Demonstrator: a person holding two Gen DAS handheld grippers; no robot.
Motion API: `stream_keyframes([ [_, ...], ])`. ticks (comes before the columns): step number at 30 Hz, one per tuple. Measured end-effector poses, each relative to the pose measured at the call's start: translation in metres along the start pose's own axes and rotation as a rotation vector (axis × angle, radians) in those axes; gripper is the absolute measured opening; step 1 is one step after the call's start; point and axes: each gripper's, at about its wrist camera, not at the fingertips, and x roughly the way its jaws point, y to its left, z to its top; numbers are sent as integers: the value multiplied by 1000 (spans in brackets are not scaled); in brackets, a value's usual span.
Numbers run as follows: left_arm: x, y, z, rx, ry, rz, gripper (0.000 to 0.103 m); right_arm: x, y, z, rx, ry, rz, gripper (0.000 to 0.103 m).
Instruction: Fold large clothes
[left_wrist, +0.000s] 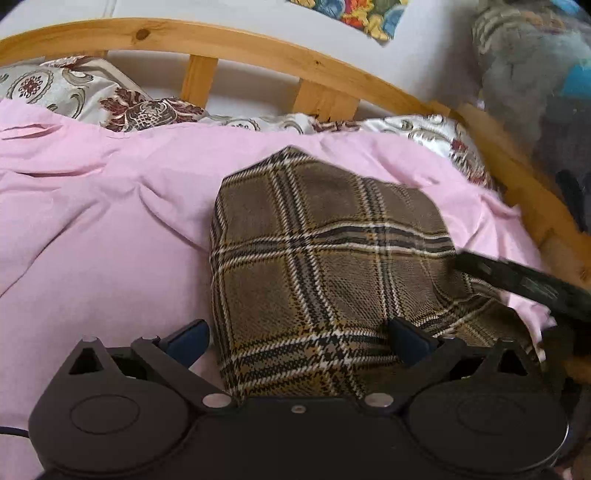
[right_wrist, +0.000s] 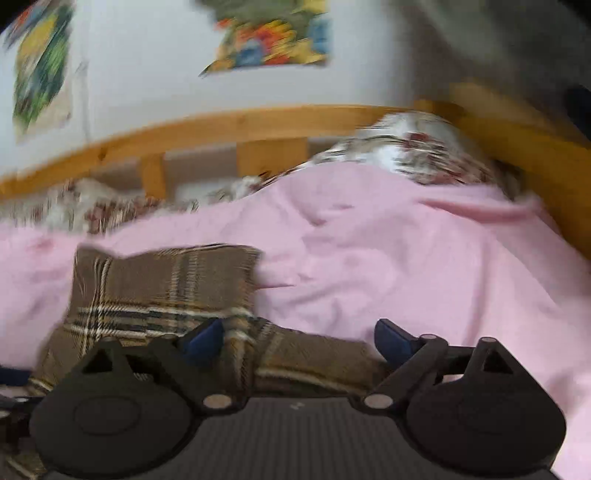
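Observation:
A brown plaid garment (left_wrist: 325, 258) lies folded into a compact block on the pink bedsheet (left_wrist: 92, 229). My left gripper (left_wrist: 295, 339) is open, its blue-tipped fingers spread over the garment's near edge without gripping it. My right gripper (right_wrist: 299, 341) is open too, above the garment's near right corner; the garment (right_wrist: 162, 291) shows to the left in the blurred right wrist view. The right gripper's dark body (left_wrist: 524, 284) reaches in at the garment's right side in the left wrist view.
A curved wooden bed rail (left_wrist: 258, 48) runs along the far side. Patterned pillows (left_wrist: 66, 88) lie against it. A grey clothes pile (left_wrist: 535, 74) sits at the far right. Colourful pictures (right_wrist: 273, 37) hang on the white wall.

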Motion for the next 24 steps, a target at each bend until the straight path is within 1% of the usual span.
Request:
stream_keyframes([
  [1,-1,6,1,-10,6,-22,102,-10,-8,-3,43,-4,10,103],
  [2,0,12,1,-23,19,-40,102,-18,-15,-8,85,10,28,103],
  [4,4,25,1,-82,62,-86,102,-25,-27,-19,149,79,73,103],
  [6,8,34,1,-143,106,-117,102,-28,-30,-31,166,116,95,103],
  [7,8,35,1,-161,117,-120,102,-31,-30,-35,158,118,96,103],
  [10,-2,30,0,-151,104,-93,102,-37,-28,-36,168,113,83,103],
  [12,-10,24,-3,-115,92,-79,102,-46,-23,-35,170,77,76,103],
  [14,-20,18,-8,-81,85,-51,102,-54,-17,-37,150,77,89,103],
  [17,-41,16,-15,-95,87,-23,102,-67,-11,-40,151,81,71,103],
  [19,-63,12,-22,-89,89,5,102,-86,-9,-42,168,55,57,103],
  [21,-87,4,-31,-43,76,26,102,-109,-2,-45,153,27,62,103],
  [24,-128,-13,-51,70,47,90,102,-150,14,-53,96,-7,81,103],
])
